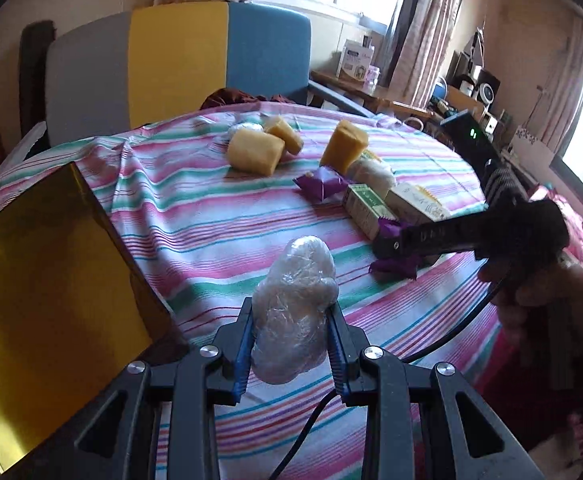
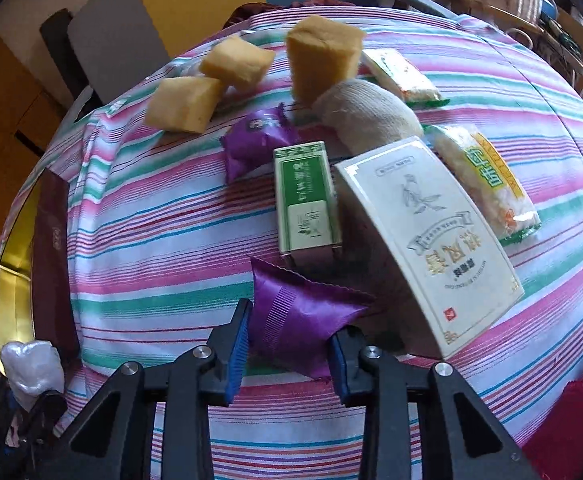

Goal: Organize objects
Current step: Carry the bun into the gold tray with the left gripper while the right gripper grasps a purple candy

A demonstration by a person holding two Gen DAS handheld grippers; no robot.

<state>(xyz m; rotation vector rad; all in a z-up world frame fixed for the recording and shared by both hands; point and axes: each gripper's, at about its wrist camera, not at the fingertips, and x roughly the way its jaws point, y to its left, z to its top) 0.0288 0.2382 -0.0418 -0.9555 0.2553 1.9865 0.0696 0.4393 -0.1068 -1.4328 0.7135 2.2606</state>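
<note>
Striped cloth (image 2: 139, 216) in pink, green and white covers the table, and the goods are strewn loosely across it. Left gripper (image 1: 291, 344) has its jaws clenched on a white lump in cling film (image 1: 295, 304), held above the cloth just beside the gold box (image 1: 39, 272). Right gripper (image 2: 287, 352) has its jaws closed on a purple sachet (image 2: 299, 320) near the front edge. That sachet is slick and puffy and is pinched by its lower end, so it may squirt free or twist as it lifts; it also sits just beside the green carton (image 2: 305, 196) and the white box (image 2: 423, 240), which a careless sweep could nudge. The film-wrapped lump looks soft and could sag out of its grip. Whether the gold box is open I cannot tell, since its top is cut off, and the print on the cartons is unreadable to me.
</note>
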